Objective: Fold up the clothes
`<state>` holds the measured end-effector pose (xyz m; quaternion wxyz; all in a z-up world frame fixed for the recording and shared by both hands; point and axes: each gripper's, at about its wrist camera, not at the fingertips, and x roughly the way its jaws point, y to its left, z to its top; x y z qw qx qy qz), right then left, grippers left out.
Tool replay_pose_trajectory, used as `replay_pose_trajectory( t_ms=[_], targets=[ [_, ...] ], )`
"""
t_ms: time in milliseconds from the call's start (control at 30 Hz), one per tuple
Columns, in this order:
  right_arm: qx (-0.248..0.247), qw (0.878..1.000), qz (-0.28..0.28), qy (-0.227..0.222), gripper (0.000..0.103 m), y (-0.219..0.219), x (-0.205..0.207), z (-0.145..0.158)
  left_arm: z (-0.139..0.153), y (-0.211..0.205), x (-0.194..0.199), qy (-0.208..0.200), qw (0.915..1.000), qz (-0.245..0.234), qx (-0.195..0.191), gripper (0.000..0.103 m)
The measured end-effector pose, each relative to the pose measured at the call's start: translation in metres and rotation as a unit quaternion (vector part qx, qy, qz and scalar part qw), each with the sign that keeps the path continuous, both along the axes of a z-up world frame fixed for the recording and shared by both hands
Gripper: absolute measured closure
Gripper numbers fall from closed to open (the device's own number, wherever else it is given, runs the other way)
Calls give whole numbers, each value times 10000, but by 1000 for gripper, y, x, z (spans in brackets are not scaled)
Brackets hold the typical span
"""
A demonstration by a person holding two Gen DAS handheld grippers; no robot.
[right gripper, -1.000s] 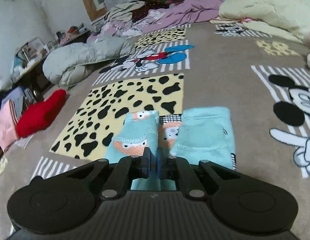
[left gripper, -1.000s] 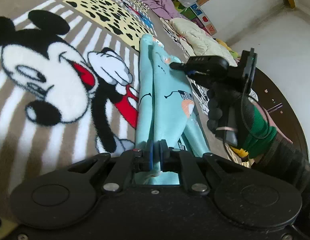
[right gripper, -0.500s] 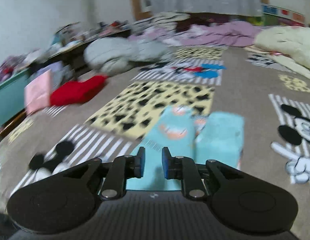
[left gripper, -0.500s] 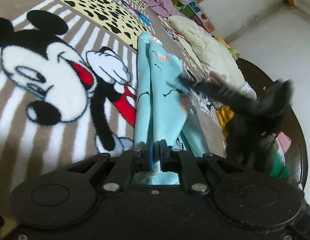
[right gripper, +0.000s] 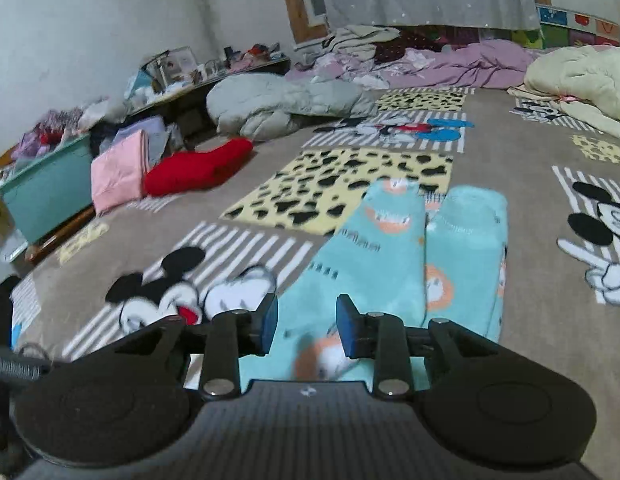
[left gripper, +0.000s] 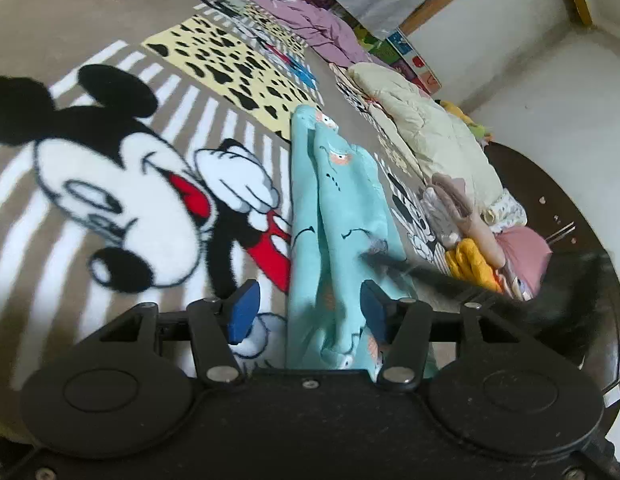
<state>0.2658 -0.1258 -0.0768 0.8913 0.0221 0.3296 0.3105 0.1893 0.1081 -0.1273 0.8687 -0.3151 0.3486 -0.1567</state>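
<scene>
A pair of light teal children's trousers (left gripper: 337, 208) with orange cartoon prints lies folded lengthwise on the cartoon-mouse blanket (left gripper: 110, 184). My left gripper (left gripper: 308, 310) is open just above the near end of the trousers, its blue pads (left gripper: 244, 310) apart with cloth lying between them. In the right wrist view the same trousers (right gripper: 393, 252) stretch away, two legs side by side. My right gripper (right gripper: 306, 322) is open over their near end, holding nothing. It shows as a dark blur (left gripper: 489, 284) at the right of the left wrist view.
A red garment (right gripper: 198, 168) and a folded pink one (right gripper: 118, 170) lie at the left by a teal box (right gripper: 46, 192). A grey duvet (right gripper: 286, 104), purple bedding (right gripper: 461, 66) and a cream quilt (right gripper: 581, 76) ring the blanket. Small clothes (left gripper: 469, 240) are piled at the right.
Both grippers were shut on the trousers a second ago and now stand open, having let the cloth go. The right gripper has drawn back and lifted.
</scene>
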Motion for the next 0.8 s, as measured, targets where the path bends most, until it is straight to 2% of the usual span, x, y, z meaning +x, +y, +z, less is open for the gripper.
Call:
replay_pose_trajectory(
  t_ms=[100,167,233,367,433,500,567,633,700,767,800],
  targets=[
    [-279,9988,149,375,69,11,3,-34,-3,-17,5,17,9985,-115,530,50],
    [-387,9989,173,202,69,13,-2,-32,-4,-29,5,-45,9953,-186,954,56],
    [-455,9986,159,203,69,13,-4,-26,-5,-28,5,-39,9956,-202,917,60],
    [-137,9999,-56,43,70,-6,-20,-11,-6,-13,-1,64,9991,-143,405,59],
    [194,9987,-462,-6,66,-30,-38,-10,-5,-11,-5,85,9996,-129,249,52],
    [542,9934,-1012,56,59,-59,-56,-16,-5,-12,-7,162,9998,-139,59,49],
    [882,9839,-1535,246,47,-87,-72,-28,-7,-16,-8,230,9996,-159,-9,48],
    [1245,9705,-1965,630,47,-112,-84,-47,-9,-19,-10,298,9994,-174,-82,48],
    [1918,9491,-2251,1081,47,-133,-95,-69,-10,-18,-11,360,9990,-108,-227,49],
    [2716,9250,-2301,1332,47,-145,-102,-87,-12,-17,-13,421,9984,-42,-372,53],
    [2848,9195,-2304,1425,47,-145,-103,-90,-13,-16,-14,452,9980,-9,-445,54]
  ],
)
